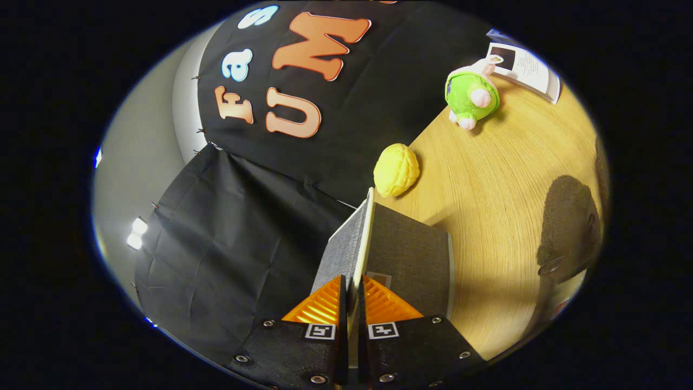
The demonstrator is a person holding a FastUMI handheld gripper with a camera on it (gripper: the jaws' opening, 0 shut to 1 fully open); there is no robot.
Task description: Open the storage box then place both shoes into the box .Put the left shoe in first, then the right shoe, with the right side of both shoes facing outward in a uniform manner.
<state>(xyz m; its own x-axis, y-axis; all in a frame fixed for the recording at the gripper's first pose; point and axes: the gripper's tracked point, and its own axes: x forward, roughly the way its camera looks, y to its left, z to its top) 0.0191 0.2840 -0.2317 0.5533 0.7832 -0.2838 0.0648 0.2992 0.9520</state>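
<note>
On the wooden table: 1 yellow knobbly ball, 1 green plush toy, 1 white booklet; the hand-held gripper is clamped on the raised grey fabric lid of 1 grey storage box, fingers nearly together.

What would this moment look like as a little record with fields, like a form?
tool: shut on the lid, one finger on each face
lid: grey panel, raised, seen edge-on
storage box: grey, under the lid, on the table
table: wood
yellow toy: on the table, beyond the lid
green plush: farther back
booklet: behind the plush
</note>
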